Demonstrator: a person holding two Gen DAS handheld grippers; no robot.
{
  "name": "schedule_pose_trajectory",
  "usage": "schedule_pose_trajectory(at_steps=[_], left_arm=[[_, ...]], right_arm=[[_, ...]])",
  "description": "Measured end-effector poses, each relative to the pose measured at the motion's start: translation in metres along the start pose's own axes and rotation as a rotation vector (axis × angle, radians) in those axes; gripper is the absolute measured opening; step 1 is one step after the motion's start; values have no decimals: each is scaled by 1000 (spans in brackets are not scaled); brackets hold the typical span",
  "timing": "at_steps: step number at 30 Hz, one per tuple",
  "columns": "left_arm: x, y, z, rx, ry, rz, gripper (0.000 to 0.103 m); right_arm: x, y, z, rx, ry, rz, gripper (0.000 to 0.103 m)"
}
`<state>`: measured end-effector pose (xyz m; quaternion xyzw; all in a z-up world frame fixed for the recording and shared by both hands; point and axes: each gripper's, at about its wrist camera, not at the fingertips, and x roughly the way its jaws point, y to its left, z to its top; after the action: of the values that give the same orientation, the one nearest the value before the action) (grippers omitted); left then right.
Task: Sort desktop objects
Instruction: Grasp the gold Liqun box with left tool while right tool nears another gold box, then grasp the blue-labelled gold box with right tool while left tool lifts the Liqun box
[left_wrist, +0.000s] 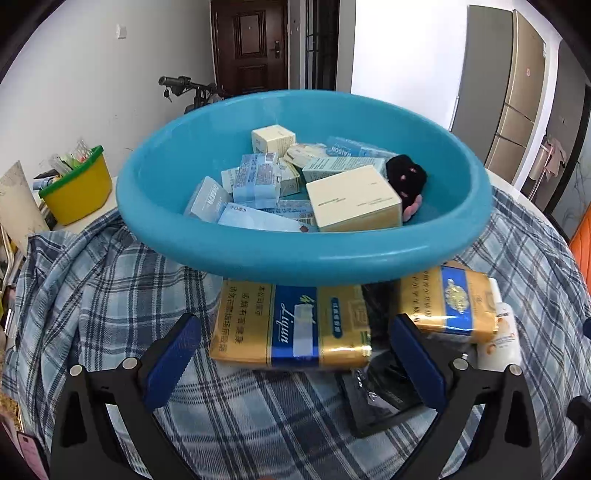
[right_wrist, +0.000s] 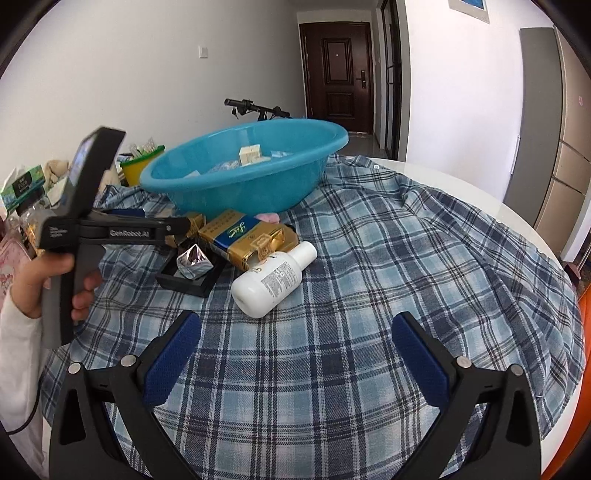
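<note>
A blue basin holds several small boxes and a black plush toy. In front of it on the plaid cloth lie two gold-and-blue cigarette cartons, a black frame and a white bottle. My left gripper is open, its fingers either side of the near carton and just short of it. My right gripper is open and empty over bare cloth, short of the bottle. The left gripper's body shows in the right wrist view.
A yellow tub with a green rim stands at the left, with boxes and packets around it. The plaid cloth covers a round white table. A scooter handlebar, a door and a fridge lie beyond.
</note>
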<state>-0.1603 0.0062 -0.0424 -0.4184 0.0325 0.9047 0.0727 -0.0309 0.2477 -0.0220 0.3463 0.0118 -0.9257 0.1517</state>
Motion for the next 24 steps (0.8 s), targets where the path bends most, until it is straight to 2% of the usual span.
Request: schedule_pose_trajectory(at_steps=[4,13,17,19,24], left_arm=[[14,2,-2,12,14,14,103],[24,10,-4,-30,24,-15,103],[20,12,-5,-36,-5,-13,102],[16,12,-5,-45,-24,-49,89],[12,12,-6,-48,-42,-85,88]], right_arm=[[-9,-13,0,83,-67,17,103],[0,-15,3,101,-50,42,103],[4,-14,4,104,-42,46,103],[6,-12,5,99,-40,45,103],[9,-5,12,63,-38,56,103]])
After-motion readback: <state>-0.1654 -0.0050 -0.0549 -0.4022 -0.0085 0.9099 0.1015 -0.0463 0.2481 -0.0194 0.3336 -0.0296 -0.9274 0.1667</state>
